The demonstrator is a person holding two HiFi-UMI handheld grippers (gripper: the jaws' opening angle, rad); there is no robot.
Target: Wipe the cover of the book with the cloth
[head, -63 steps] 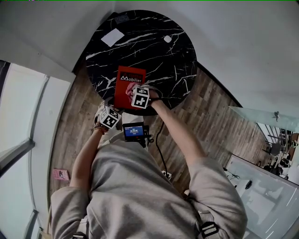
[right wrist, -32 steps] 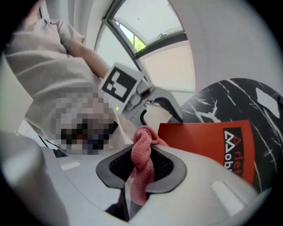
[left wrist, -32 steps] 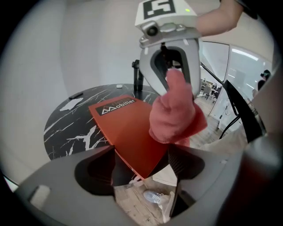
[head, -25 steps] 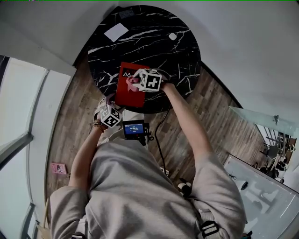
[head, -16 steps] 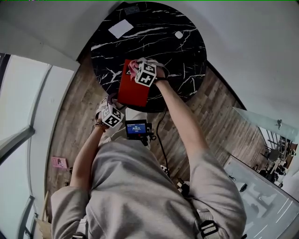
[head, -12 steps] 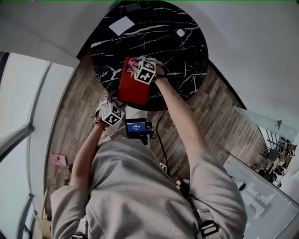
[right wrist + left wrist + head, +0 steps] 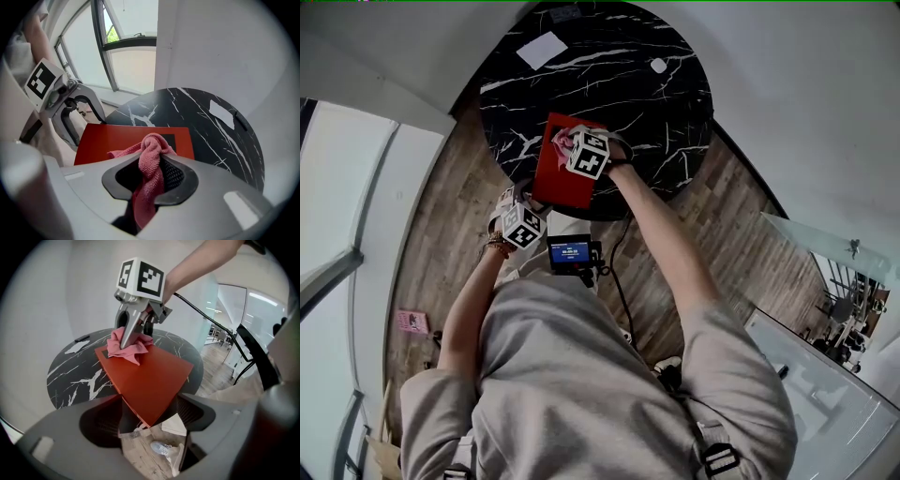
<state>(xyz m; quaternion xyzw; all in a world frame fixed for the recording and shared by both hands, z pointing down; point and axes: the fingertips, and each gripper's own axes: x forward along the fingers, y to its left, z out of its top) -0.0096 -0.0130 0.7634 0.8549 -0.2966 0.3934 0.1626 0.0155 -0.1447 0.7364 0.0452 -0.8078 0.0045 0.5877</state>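
A red book (image 7: 555, 180) lies on the round black marble table (image 7: 628, 103), its near corner past the table's edge. My right gripper (image 7: 570, 146) is shut on a pink cloth (image 7: 562, 142) and presses it on the far end of the cover. The right gripper view has the cloth (image 7: 152, 152) bunched between the jaws of that gripper (image 7: 150, 176), over the book (image 7: 110, 138). My left gripper (image 7: 150, 416) is shut on the book's near corner (image 7: 150, 380); from there I see the right gripper (image 7: 129, 336) on the cloth (image 7: 125, 348).
A white sheet (image 7: 541, 50) and a small white object (image 7: 658, 66) lie at the table's far side. A dark flat thing (image 7: 565, 14) sits at the far rim. Wooden floor (image 7: 459, 234) surrounds the table; glass panels stand at the left.
The right gripper has slid the cloth from the near middle of the cover to its far end. The left gripper has stayed at the near corner.
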